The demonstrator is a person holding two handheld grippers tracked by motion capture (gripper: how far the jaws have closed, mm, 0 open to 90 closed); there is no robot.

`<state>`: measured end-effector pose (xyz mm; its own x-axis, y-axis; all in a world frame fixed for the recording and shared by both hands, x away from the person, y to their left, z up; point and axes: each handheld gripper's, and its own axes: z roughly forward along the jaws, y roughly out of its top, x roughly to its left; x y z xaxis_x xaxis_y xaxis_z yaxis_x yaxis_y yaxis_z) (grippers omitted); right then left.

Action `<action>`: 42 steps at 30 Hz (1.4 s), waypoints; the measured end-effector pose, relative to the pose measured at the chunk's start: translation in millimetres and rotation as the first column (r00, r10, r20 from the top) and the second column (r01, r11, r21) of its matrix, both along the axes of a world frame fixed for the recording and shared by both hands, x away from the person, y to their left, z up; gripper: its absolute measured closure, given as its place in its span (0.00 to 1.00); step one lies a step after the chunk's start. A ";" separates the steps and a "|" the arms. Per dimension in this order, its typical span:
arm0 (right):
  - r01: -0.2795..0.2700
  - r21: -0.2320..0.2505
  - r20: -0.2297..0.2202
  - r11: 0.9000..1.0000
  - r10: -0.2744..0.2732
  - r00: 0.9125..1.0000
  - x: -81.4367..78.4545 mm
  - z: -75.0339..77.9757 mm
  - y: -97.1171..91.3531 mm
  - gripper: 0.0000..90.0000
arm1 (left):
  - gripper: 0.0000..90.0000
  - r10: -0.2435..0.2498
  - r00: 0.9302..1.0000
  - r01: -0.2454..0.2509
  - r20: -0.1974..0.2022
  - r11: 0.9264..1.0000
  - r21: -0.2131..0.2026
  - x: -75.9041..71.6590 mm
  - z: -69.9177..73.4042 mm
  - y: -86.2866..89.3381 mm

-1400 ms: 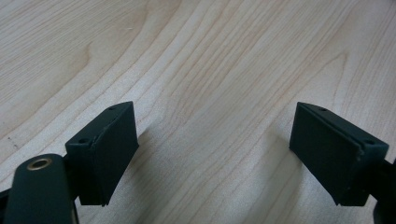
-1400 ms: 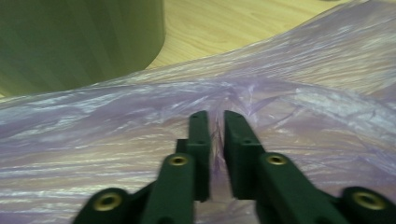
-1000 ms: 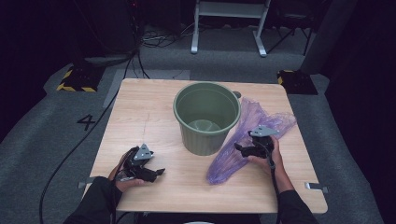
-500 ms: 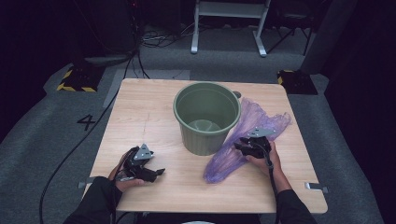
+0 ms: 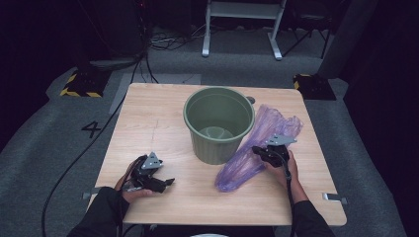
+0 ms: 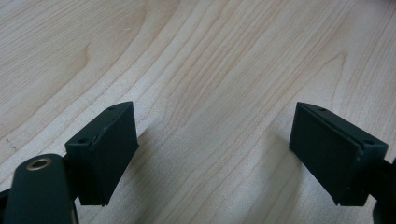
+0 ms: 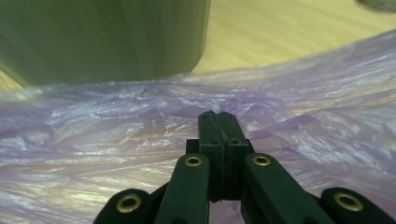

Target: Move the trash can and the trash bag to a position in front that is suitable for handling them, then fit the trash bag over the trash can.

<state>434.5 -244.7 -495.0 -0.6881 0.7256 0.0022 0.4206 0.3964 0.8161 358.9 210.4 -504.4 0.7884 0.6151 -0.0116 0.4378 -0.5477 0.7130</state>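
Right gripper (image 7: 218,116): jaws pressed together, apparently pinching a fold of the purple bag (image 5: 257,148). Left gripper (image 6: 215,149): jaws wide apart, empty, over bare bench (image 5: 148,118). The bag lies flat on the bench just right of the green bucket (image 5: 217,123), touching its wall; its long axis runs from near-left to far-right, far end fanned out. Risk: the film is thin and slick, so a shallow pinch may slip or tear on lifting, and dragging it could nudge the bucket.

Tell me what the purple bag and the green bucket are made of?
The purple bag looks like thin, see-through plastic film: it is crinkled and shiny. The green bucket seems to be stiff, smooth plastic with a dull finish, though painted metal can't be ruled out.
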 end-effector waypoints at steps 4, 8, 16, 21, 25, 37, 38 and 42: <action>0.008 0.028 0.022 1.000 -0.009 1.000 -4.7 6.3 -7.4 1.00 | 0.16 -0.004 1.000 0.004 0.001 1.000 0.001 0.2 0.1 0.1; 0.010 0.059 0.053 0.998 -0.013 0.999 -8.9 15.8 -13.0 1.00 | 0.16 -0.009 1.000 0.009 0.001 1.000 0.002 0.6 0.1 0.3; -0.003 0.073 0.103 0.997 -0.004 0.995 -16.1 26.2 -15.0 1.00 | 0.17 -0.006 1.000 0.006 0.001 1.000 0.002 0.0 0.1 0.3; -0.015 0.081 0.129 0.997 0.005 0.992 -17.1 32.3 -16.8 1.00 | 0.17 -0.005 1.000 0.005 0.002 1.000 0.002 -0.2 0.1 0.3; -0.018 0.087 0.142 0.996 0.006 0.990 -17.7 35.8 -17.7 1.00 | 0.17 -0.005 1.000 0.005 0.002 1.000 0.003 -0.4 0.1 0.4; -0.014 0.089 0.182 0.996 -0.003 0.983 -18.6 49.4 -25.1 1.00 | 0.17 -0.008 1.000 0.008 0.002 1.000 0.003 -0.3 0.1 0.3; -0.016 0.093 0.189 0.996 -0.002 0.982 -19.2 52.3 -26.2 1.00 | 0.17 -0.007 1.000 0.007 0.002 1.000 0.004 -0.4 0.1 0.3; -0.022 0.108 0.210 0.994 -0.001 0.978 -19.4 62.6 -30.5 1.00 | 0.16 -0.012 1.000 0.012 0.003 1.000 0.007 0.3 0.1 -0.8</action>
<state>415.1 -275.2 -432.4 -0.6896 0.7213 -0.0640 0.2322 0.3041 0.9239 359.2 209.5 -504.3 0.7956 0.6057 -0.0051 0.4290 -0.5575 0.7108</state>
